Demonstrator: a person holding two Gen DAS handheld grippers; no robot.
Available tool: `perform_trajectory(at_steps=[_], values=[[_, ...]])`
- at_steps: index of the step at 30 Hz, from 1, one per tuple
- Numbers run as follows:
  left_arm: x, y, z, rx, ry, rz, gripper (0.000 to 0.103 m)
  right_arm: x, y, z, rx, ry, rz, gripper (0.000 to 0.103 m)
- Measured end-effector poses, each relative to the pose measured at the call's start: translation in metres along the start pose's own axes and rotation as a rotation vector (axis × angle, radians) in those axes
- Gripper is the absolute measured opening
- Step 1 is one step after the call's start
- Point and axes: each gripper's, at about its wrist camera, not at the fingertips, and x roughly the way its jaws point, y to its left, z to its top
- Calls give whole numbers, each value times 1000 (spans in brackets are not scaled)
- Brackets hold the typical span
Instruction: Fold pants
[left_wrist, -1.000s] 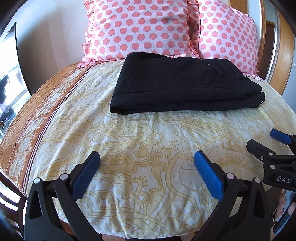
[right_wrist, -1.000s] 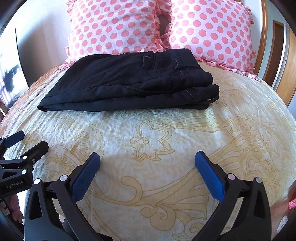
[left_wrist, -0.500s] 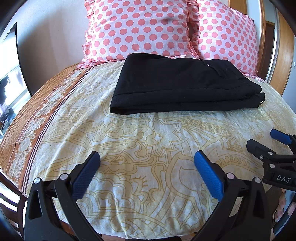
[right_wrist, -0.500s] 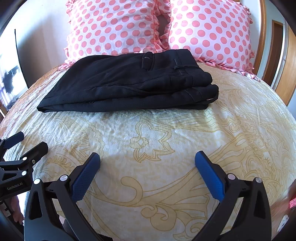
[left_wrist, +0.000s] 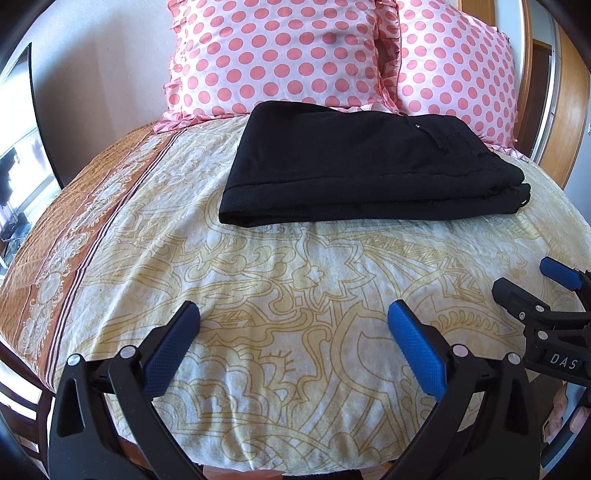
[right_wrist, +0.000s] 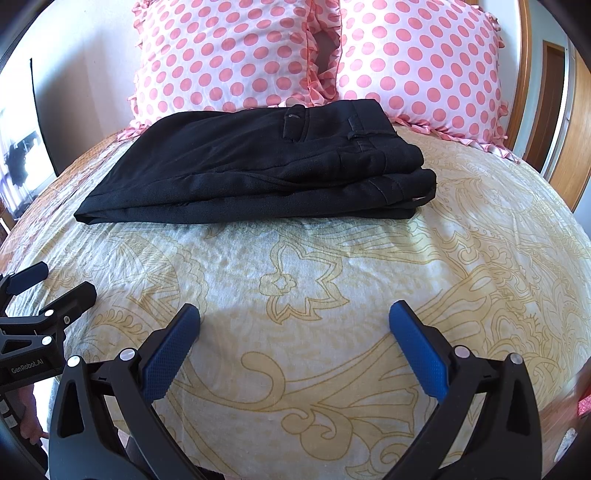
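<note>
Black pants (left_wrist: 354, 166) (right_wrist: 258, 162) lie folded into a flat stack on the far part of the bed, waistband to the right, just in front of the pillows. My left gripper (left_wrist: 293, 317) hangs open over the near bedspread, well short of the pants, with nothing between its blue pads. My right gripper (right_wrist: 294, 317) is open too, equally far back from the pants and empty. Each gripper shows at the edge of the other's view: the right gripper (left_wrist: 532, 284) at the right, the left gripper (right_wrist: 51, 284) at the left.
A cream bedspread (left_wrist: 295, 266) with yellow swirls and an orange border (left_wrist: 74, 206) covers the bed. Two pink polka-dot pillows (right_wrist: 229, 55) (right_wrist: 417, 66) lean against the wall behind the pants. A wooden door frame (right_wrist: 554, 92) stands at the right. Fingers (left_wrist: 561, 424) hold the right gripper's handle.
Both views have shifted very slightly back and down from the pants. Pants and both open grippers are otherwise unchanged.
</note>
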Motion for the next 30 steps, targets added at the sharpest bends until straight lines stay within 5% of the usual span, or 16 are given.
perform_trajectory(at_steps=[30], values=[[0,-1,0,1,-7,2,101,-1,0,0,0,-5,0,102]])
